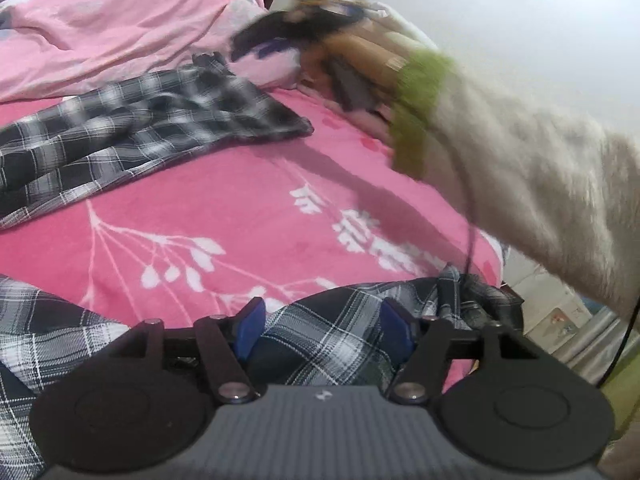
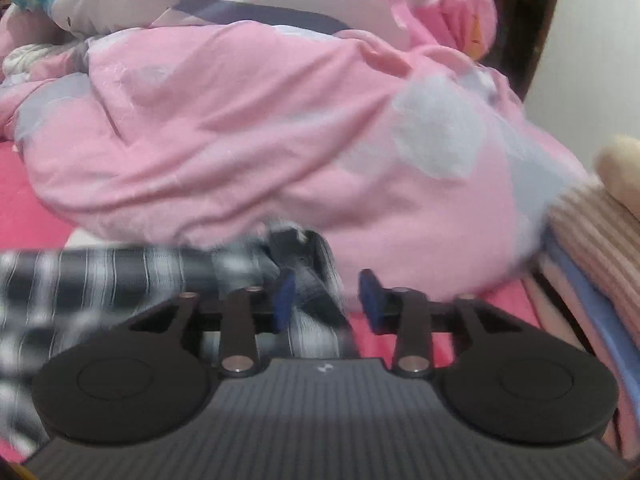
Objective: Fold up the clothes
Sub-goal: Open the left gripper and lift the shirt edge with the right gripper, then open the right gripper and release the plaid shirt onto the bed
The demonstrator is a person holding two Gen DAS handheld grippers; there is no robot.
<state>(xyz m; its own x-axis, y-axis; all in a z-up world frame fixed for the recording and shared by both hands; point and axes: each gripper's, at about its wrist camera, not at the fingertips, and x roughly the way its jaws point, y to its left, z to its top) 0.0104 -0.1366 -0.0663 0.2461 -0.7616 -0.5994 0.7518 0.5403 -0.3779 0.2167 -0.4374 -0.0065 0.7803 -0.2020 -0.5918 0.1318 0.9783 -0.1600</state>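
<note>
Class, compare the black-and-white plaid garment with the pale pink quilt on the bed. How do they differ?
The black-and-white plaid garment is dark, checked and lies nearly flat on the bright pink sheet. The pale pink quilt is light, has pale patches and no checks, and is heaped up. Both are soft, creased fabric.

the right gripper (image 1: 280, 40) is only a dark smear in the left wrist view, so i cannot tell there how its fingers stand. the sleeve (image 1: 520, 184) behind it is blurred too, and the right edge cuts it off. the plaid garment (image 2: 100, 276) is streaked by motion in the right wrist view, and its left part runs out of the picture. the near part of this garment is hidden under the left gripper (image 1: 322, 332) body.
</note>
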